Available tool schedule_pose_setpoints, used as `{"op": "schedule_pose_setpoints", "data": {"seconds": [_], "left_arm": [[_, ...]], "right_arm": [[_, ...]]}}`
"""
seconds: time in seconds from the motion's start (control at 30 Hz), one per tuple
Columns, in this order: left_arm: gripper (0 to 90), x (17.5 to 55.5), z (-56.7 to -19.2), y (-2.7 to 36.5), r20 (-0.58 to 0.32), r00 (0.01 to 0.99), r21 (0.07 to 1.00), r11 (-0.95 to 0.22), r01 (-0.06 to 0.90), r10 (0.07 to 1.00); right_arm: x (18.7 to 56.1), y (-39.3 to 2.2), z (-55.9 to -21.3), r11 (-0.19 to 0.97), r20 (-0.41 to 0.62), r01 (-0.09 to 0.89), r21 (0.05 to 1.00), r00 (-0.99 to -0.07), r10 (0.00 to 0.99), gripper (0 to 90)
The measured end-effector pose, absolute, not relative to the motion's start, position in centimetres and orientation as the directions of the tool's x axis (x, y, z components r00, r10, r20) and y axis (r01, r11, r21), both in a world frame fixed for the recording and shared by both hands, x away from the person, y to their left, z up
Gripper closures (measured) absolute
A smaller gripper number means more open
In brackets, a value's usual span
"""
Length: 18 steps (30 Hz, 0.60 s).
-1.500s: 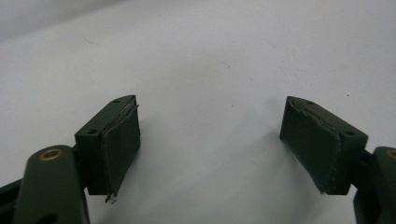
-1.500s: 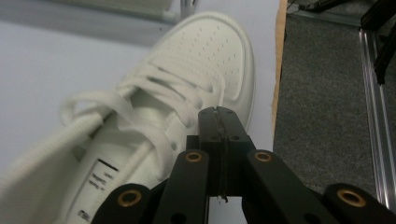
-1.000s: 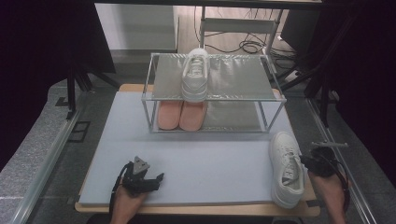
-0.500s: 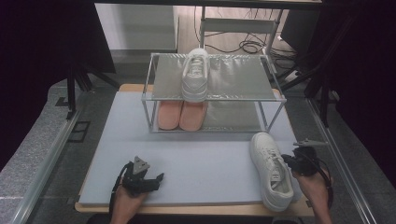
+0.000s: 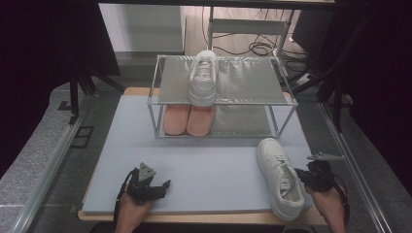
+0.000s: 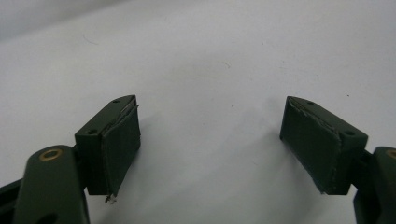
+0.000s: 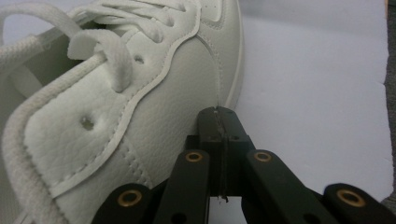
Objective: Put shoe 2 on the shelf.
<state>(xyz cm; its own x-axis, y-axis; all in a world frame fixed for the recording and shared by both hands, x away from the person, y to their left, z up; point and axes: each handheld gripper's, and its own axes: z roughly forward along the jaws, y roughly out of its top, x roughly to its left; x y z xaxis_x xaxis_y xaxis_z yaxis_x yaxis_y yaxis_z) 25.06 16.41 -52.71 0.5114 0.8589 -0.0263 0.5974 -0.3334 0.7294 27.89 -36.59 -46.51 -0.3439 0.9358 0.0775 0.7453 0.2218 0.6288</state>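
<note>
The right gripper (image 7: 219, 116) has its jaws pressed together, their tips against the side of the white shoe (image 7: 116, 107). The left gripper (image 6: 212, 144) has its jaws wide apart, only bare mat (image 6: 210, 70) between them.

Rack and stored shoes on the worktop

A metal rack (image 5: 221, 94) stands at 12 o'clock on the grey worktop (image 5: 204, 160): one white shoe (image 5: 202, 77) on its top shelf, a pink pair (image 5: 188, 119) beneath at its left.

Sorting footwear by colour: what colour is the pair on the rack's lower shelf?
Pale peach-pink, seen best in the high view: the pair sits on the rack's lower shelf.
</note>
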Motion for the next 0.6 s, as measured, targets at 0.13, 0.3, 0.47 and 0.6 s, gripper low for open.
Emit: {"op": "schedule_pose_setpoints", "data": {"seconds": [0.13,0.3,0.47,0.6], "left_arm": [[20.1,25.1,-52.7,16.4,-0.026,0.511,0.729,-0.334,0.597,0.859],[20.1,25.1,-52.7,16.4,-0.026,0.512,0.729,-0.334,0.597,0.859],[20.1,25.1,-52.7,16.4,-0.029,0.511,0.729,-0.331,0.598,0.859],[20.0,25.1,-52.7,16.4,-0.028,0.511,0.729,-0.332,0.599,0.859]], "right_arm": [[28.1,-35.4,-46.5,0.244,0.083,0.741,0.625,-0.374,0.924,89.9],[28.6,-33.3,-46.6,0.278,0.082,0.728,0.627,-0.417,0.905,90.0],[29.2,-31.4,-46.6,0.304,0.086,0.717,0.627,-0.452,0.888,89.9],[29.6,-30.0,-46.6,0.324,0.09,0.709,0.626,-0.478,0.874,89.9]]}}
